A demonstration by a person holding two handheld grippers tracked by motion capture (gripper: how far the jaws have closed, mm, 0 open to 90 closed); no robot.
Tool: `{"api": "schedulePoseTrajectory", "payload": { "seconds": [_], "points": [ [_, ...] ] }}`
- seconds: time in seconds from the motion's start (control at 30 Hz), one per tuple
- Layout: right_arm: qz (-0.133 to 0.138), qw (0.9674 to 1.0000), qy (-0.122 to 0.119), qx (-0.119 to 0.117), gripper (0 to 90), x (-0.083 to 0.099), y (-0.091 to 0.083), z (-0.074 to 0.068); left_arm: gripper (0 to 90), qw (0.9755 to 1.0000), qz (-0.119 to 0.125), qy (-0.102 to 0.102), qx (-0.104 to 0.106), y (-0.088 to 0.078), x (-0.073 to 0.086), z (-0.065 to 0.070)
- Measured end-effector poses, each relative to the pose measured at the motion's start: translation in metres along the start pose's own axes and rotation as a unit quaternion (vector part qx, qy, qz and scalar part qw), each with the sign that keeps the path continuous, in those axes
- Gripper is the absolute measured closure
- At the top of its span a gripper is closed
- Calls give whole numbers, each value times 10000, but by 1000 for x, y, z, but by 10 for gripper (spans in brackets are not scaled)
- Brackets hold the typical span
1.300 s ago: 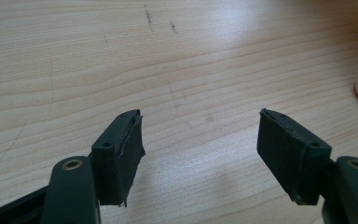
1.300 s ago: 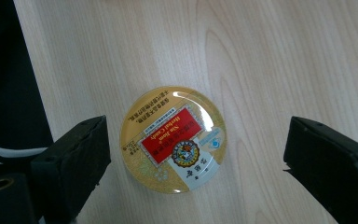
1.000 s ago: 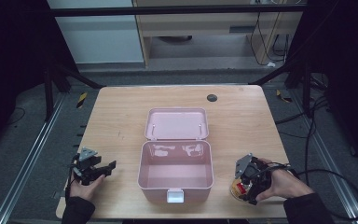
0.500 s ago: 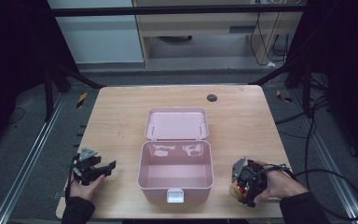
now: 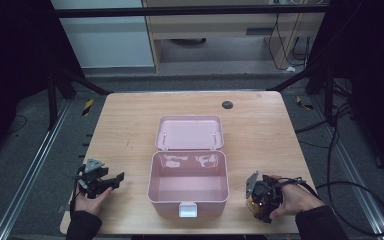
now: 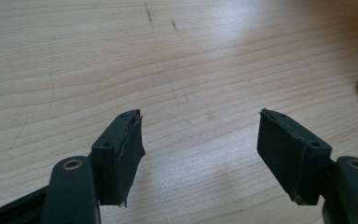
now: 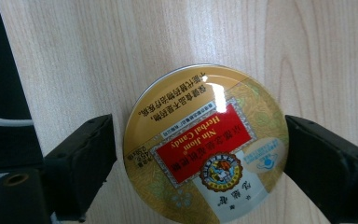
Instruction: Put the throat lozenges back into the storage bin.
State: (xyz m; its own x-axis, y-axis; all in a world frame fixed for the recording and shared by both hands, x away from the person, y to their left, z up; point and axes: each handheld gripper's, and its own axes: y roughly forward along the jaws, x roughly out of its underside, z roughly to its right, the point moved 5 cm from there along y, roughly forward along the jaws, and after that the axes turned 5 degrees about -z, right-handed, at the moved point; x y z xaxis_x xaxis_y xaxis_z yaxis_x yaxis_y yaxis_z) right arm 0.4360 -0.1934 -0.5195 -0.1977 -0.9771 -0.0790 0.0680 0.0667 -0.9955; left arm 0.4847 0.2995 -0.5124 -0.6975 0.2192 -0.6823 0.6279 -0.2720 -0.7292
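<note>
A round gold candy tin [image 7: 205, 144] with a red label lies flat on the wooden table [image 5: 130, 125], near its front right. My right gripper [image 7: 200, 149] points down over it, one jaw on each side. The jaws have just been closing around the tin: the right pad [image 7: 307, 149] meets its rim, and a thin strip of wood shows between the left pad [image 7: 93, 154] and the tin. In the high view the right gripper [image 5: 258, 199] covers most of the tin [image 5: 251, 204]. My left gripper [image 6: 200, 140] rests open at the front left [image 5: 116, 179], with bare wood between its jaws.
A pink plastic box [image 5: 152, 185] stands open in the middle of the table, its lid [image 5: 190, 132] tipped back and its latch facing the front edge. A small dark round spot [image 5: 227, 104] marks the far side. The tin lies close to the table's front edge.
The right gripper has shifted slightly left and toward the front edge over the tin. The left hand and the box have not moved.
</note>
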Motion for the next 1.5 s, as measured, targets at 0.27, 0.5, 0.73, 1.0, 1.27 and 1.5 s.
{"api": "schedulePoseTrajectory", "payload": {
  "seconds": [0.27,0.5,0.73,1.0,1.27,1.5],
  "points": [
    [-19,10000,-46,30,185,0,3,2,305,10000,-4,4,-2,0,0,0],
    [-37,10000,54,13,203,1,2,2,306,10000,-10,7,-7,0,0,0],
    [116,9998,151,-19,205,2,-4,3,308,10000,-8,8,-3,0,0,0],
    [303,9993,237,39,206,3,-22,3,309,10000,-13,27,2,1,0,1],
    [493,9981,336,122,206,0,-48,7,309,10000,-29,22,13,1,0,1],
    [611,9972,378,192,207,-5,-72,10,309,10000,-39,24,23,1,0,1]
  ]
}}
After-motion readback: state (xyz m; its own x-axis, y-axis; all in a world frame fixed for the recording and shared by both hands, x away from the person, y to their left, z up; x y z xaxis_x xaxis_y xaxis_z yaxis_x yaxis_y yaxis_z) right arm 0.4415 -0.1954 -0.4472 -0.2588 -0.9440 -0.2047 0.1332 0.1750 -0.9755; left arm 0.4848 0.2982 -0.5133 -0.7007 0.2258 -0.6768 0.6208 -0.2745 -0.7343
